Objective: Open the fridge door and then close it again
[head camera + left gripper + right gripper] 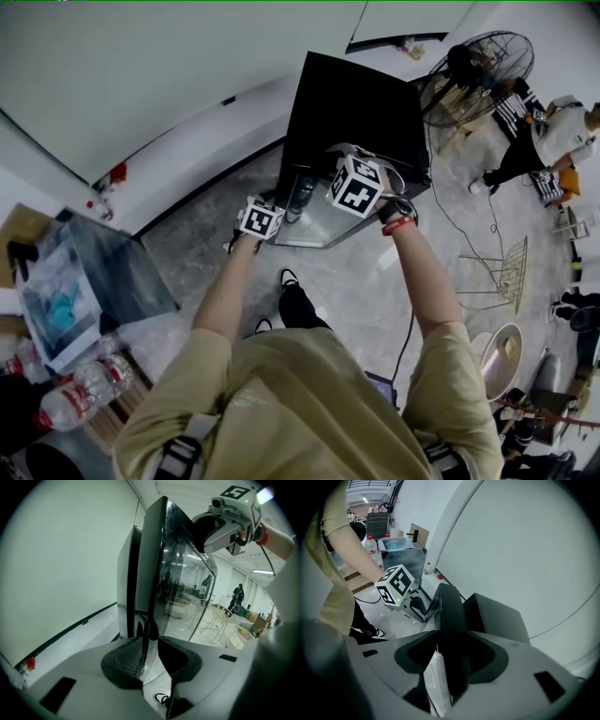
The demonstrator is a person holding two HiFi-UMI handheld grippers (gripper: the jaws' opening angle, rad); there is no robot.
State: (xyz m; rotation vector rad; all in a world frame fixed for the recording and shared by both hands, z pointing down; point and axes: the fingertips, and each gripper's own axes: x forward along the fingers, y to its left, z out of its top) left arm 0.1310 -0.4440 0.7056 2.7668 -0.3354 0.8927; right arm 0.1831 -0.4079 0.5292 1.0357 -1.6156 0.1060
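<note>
Fridge door (159, 564), a tall pane of dark glass in a black frame, stands upright and ajar. The left gripper view shows a narrow gap between it and the boxy black fridge cabinet (127, 573) on its far side. The door's long axis runs floor to ceiling, so any swing will turn about an upright hinge line.

The left gripper (150, 653) meets the door's upright free edge almost level. Its jaws are drawn narrow, with the thin black edge pinched between the pads. The right gripper (452, 656) comes down from above onto the door's top edge. Its jaws are set wide, and the thick black slab fills the space between them.

By my reading, the left gripper sits farther from the hinge and so has the better leverage. The coming move depends on carrying that edge sideways in an arc, away from the cabinet to open further or toward it to close. A plain white wall (61, 559) stands behind the cabinet.
</note>
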